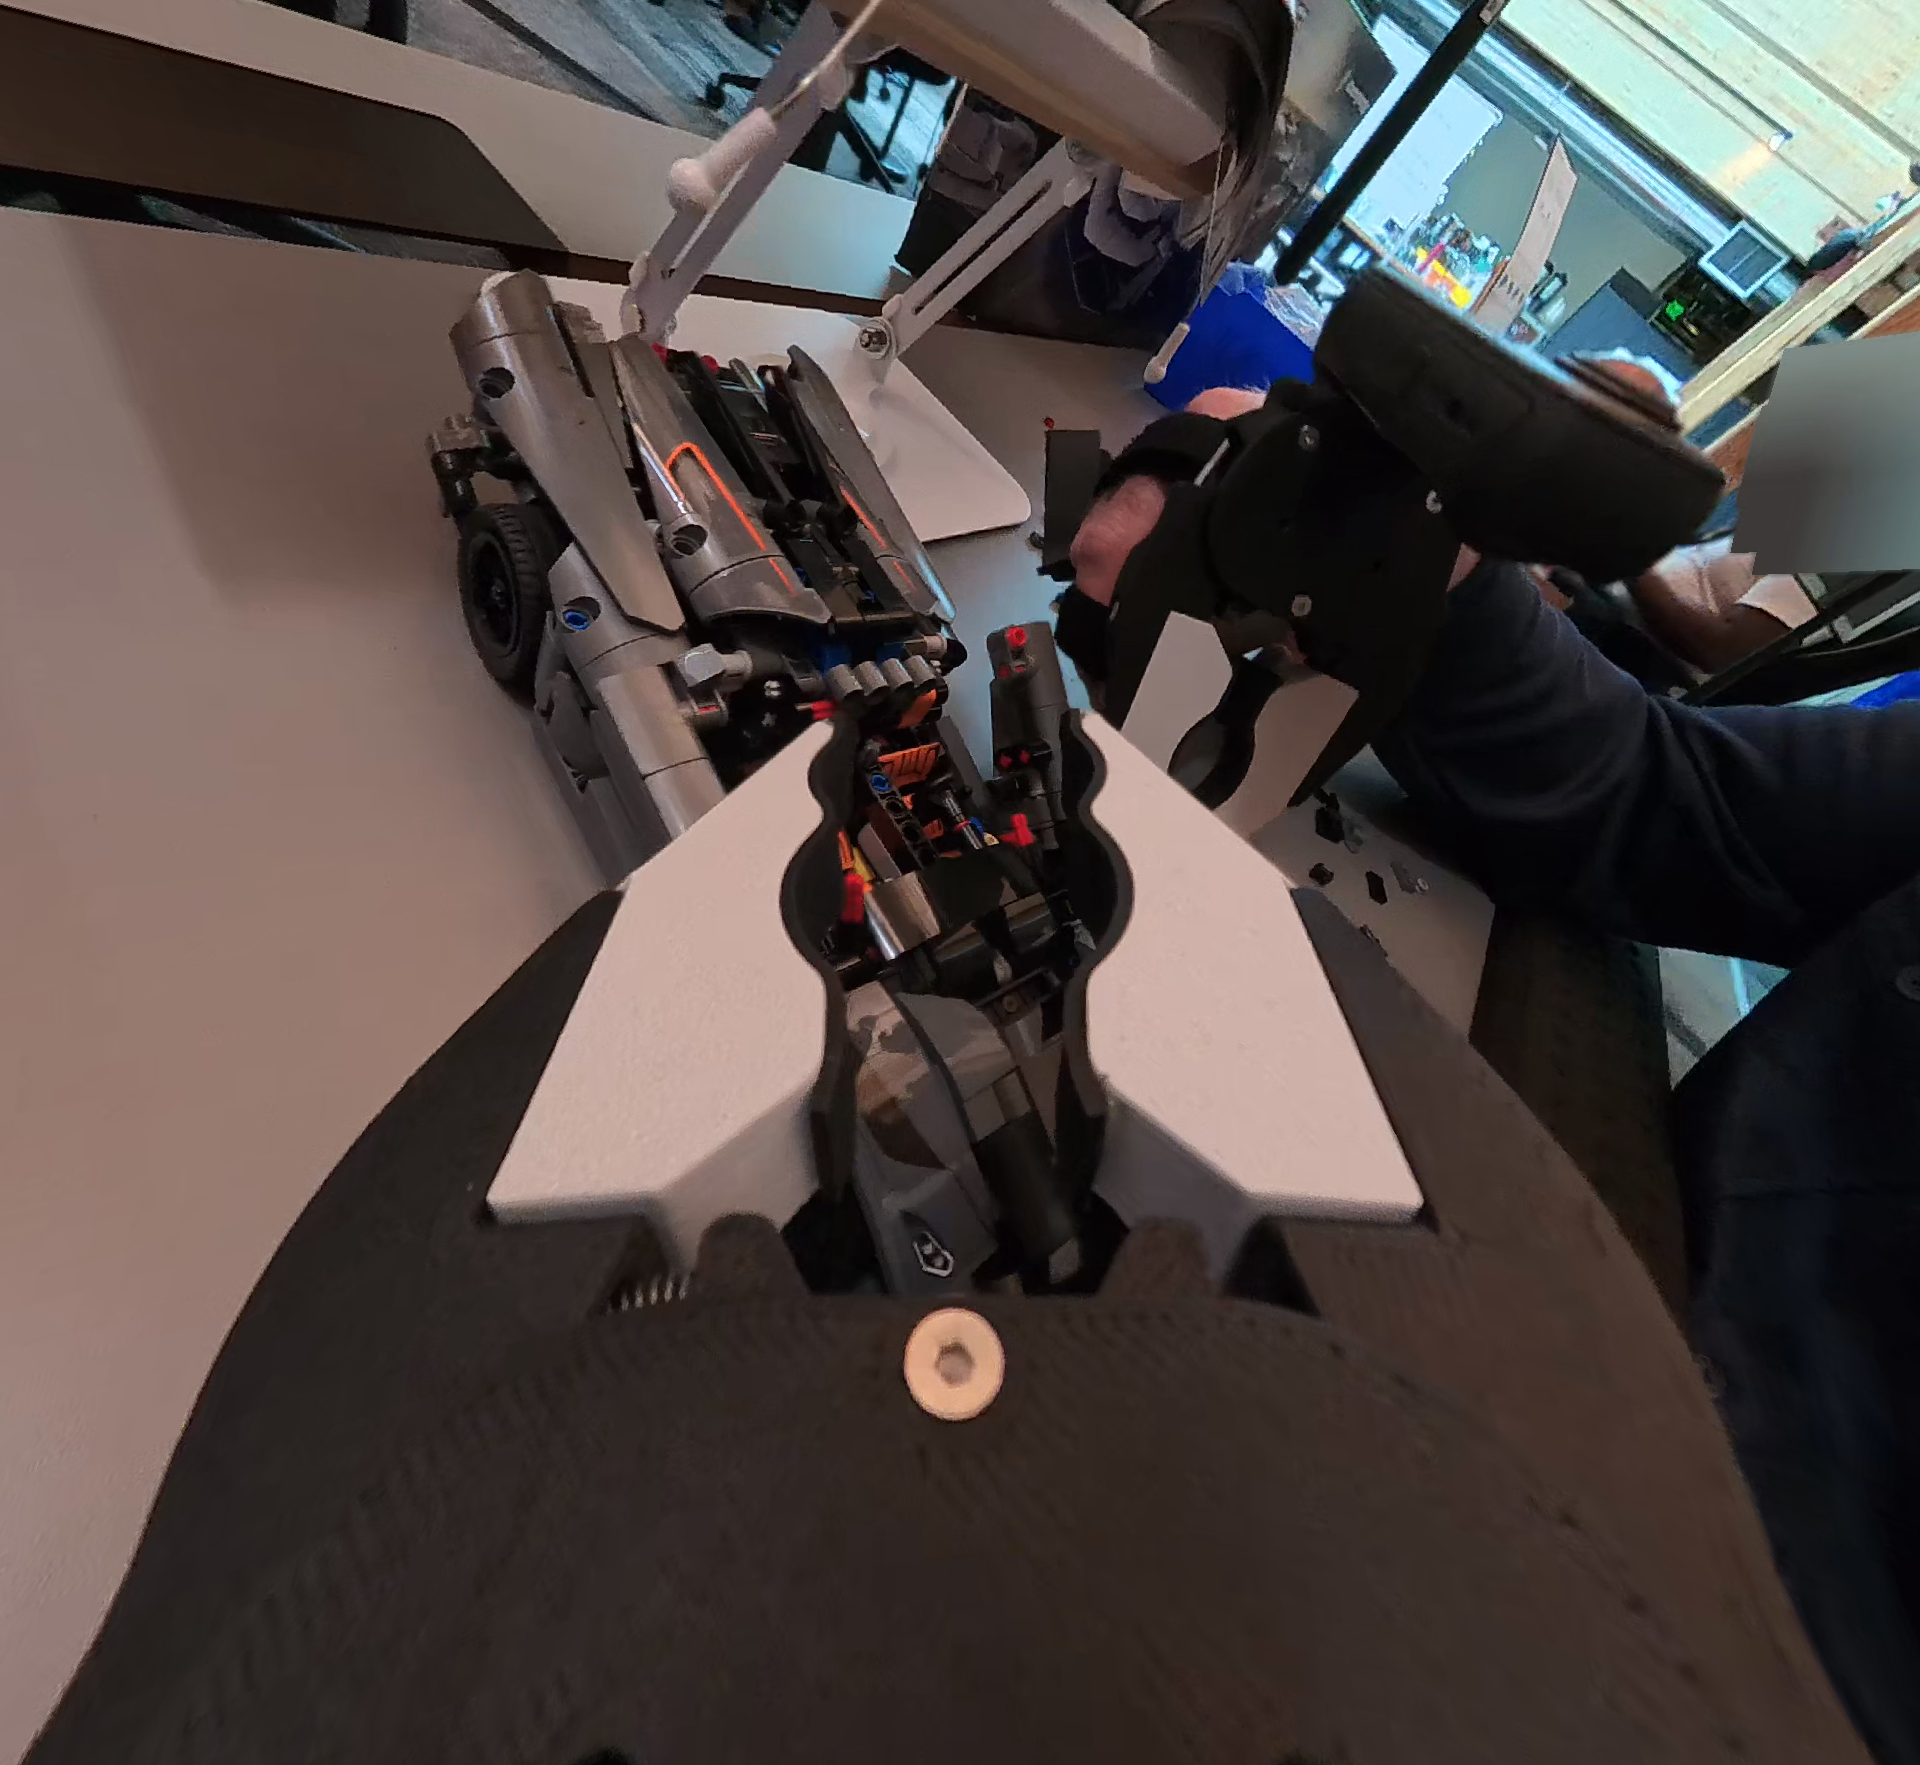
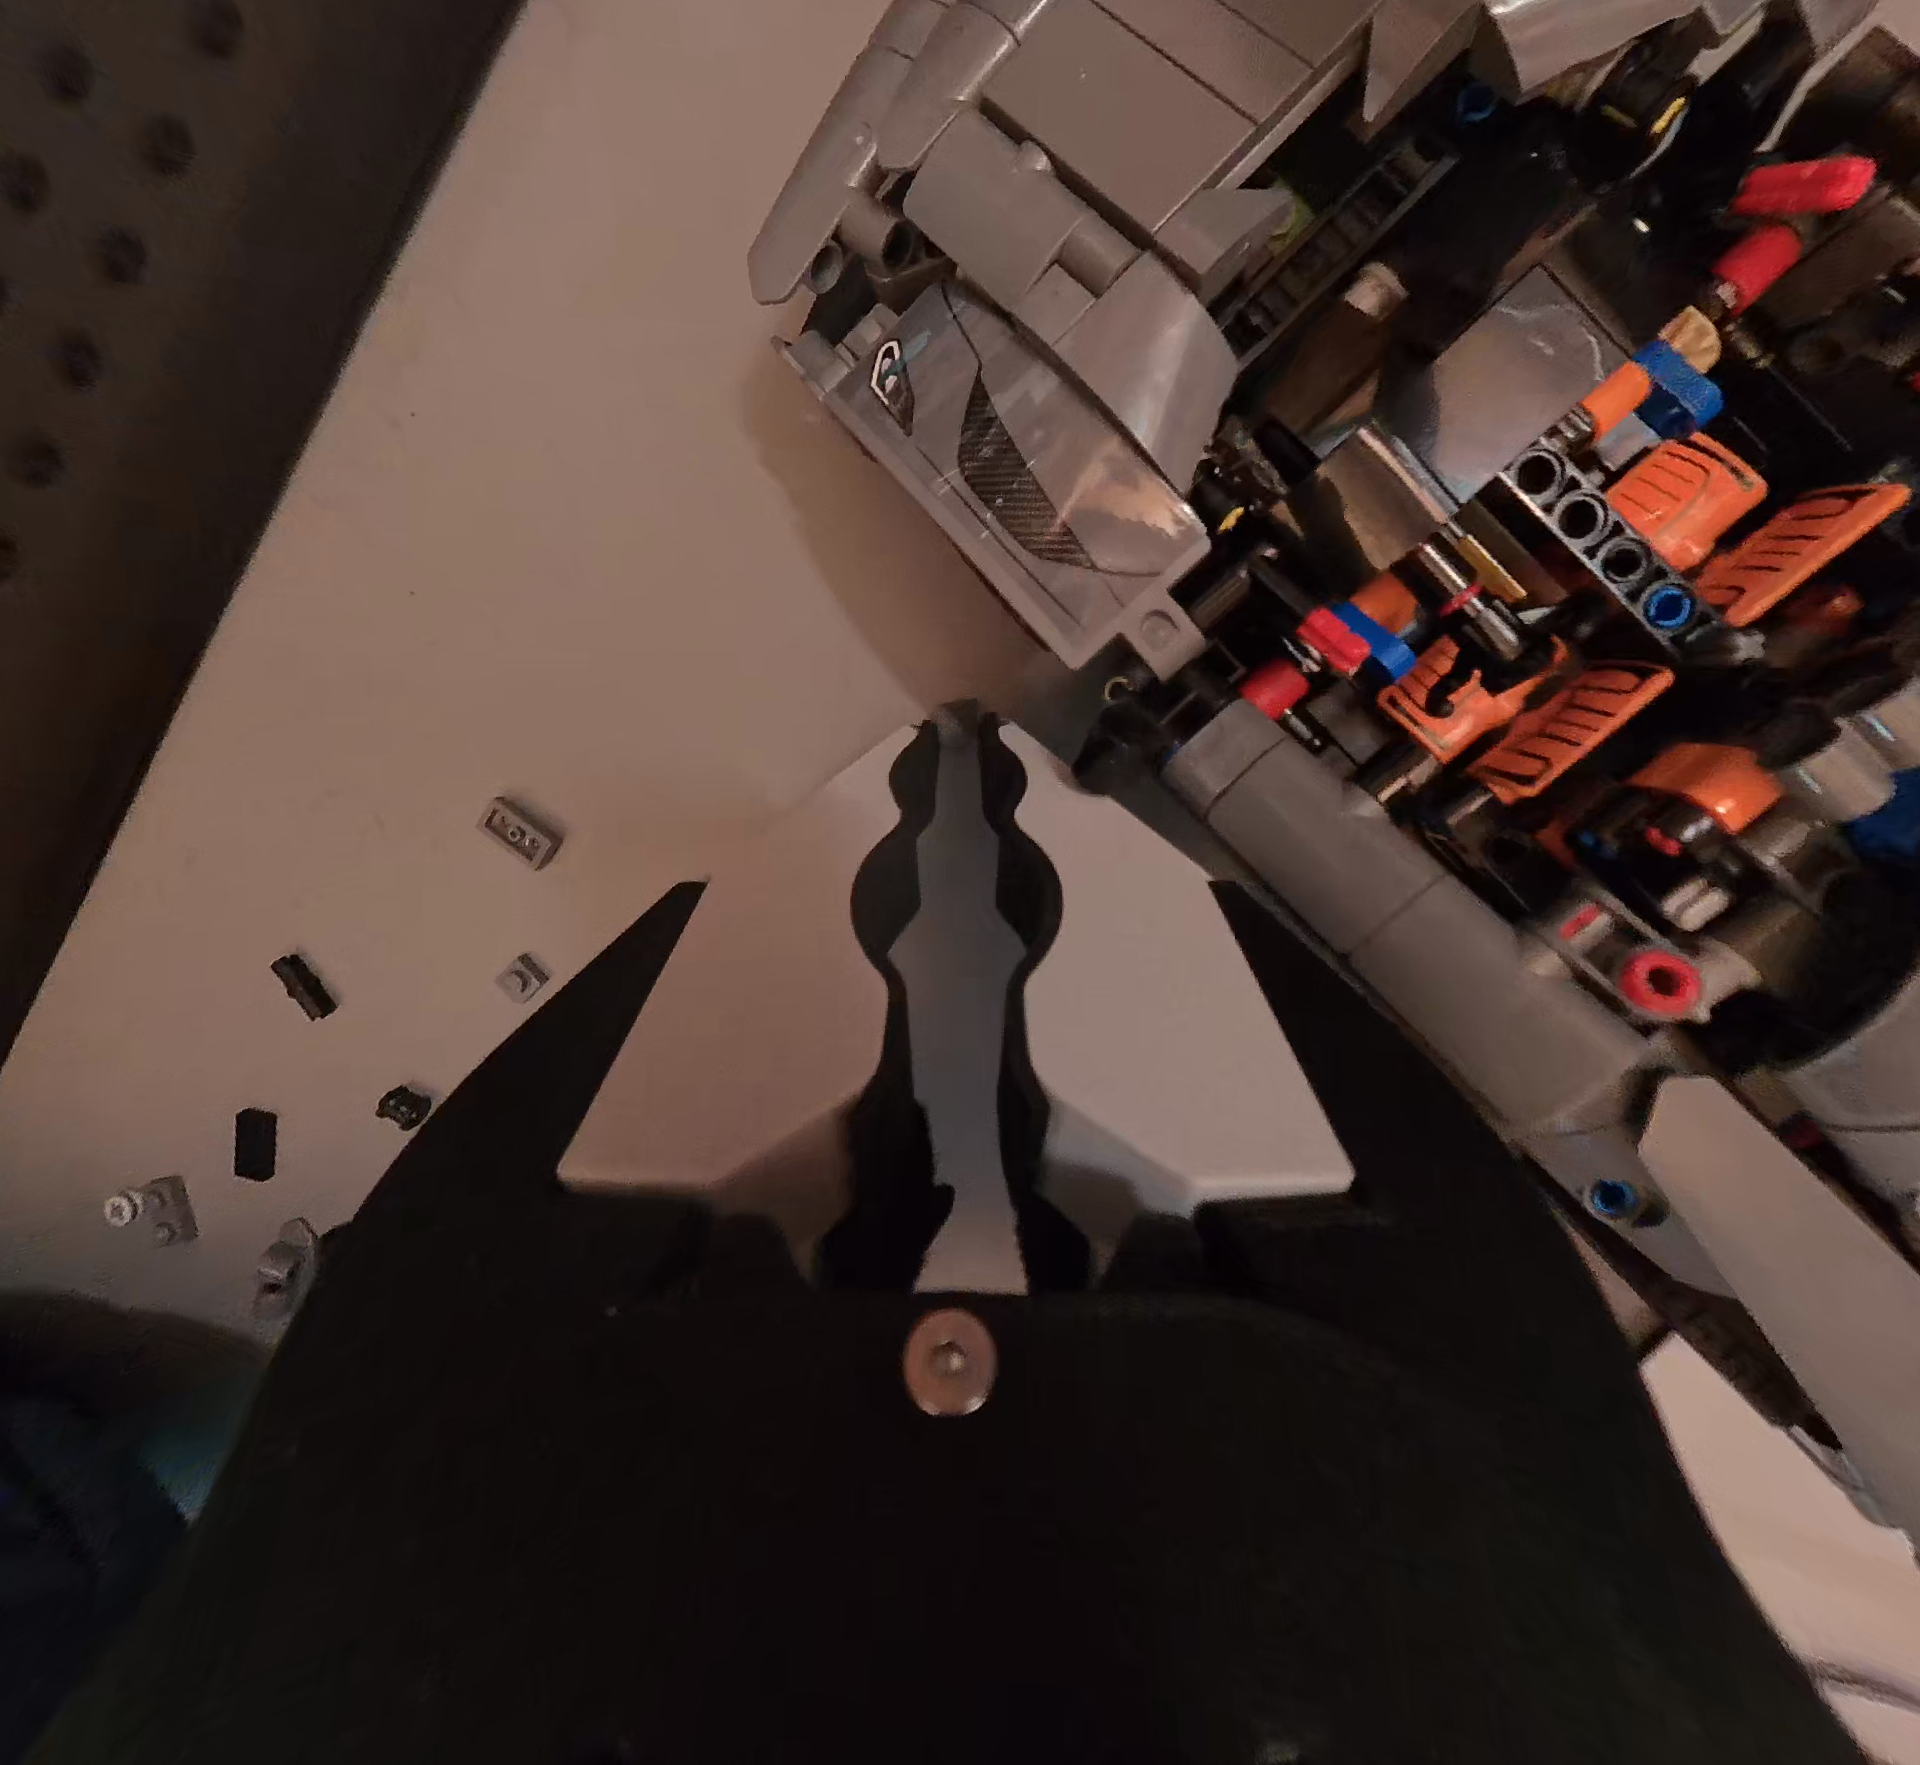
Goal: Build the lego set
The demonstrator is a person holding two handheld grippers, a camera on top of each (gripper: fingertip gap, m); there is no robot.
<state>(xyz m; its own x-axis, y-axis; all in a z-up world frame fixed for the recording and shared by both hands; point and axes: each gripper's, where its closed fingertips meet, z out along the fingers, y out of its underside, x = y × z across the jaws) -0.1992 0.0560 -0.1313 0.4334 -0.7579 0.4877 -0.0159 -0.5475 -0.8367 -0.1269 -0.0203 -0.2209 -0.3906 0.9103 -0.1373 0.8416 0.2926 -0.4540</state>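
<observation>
Left hand-held gripper (image 1: 951,749): black body with pale grey fingers, closed around the near end of the grey, black and orange lego car model (image 1: 665,531), whose parts fill the gap between the fingers
Right hand-held gripper (image 2: 961,728): black, fingers drawn narrow, pinching a tiny grey lego piece (image 2: 961,713) at the tips, just beside the model's grey side panel (image 2: 1039,479)
Lego car model: lying on the white worktop (image 1: 208,676), stretching from the left hand-held gripper toward the far side, one black wheel (image 1: 504,588) on its left
Loose small grey and black lego pieces (image 2: 520,830): scattered on the worktop, left of the right hand-held gripper
White stand with angled arms (image 1: 935,448): on the worktop beyond the model
Person's dark sleeve (image 1: 1558,759): at the right, behind the right hand-held gripper
</observation>
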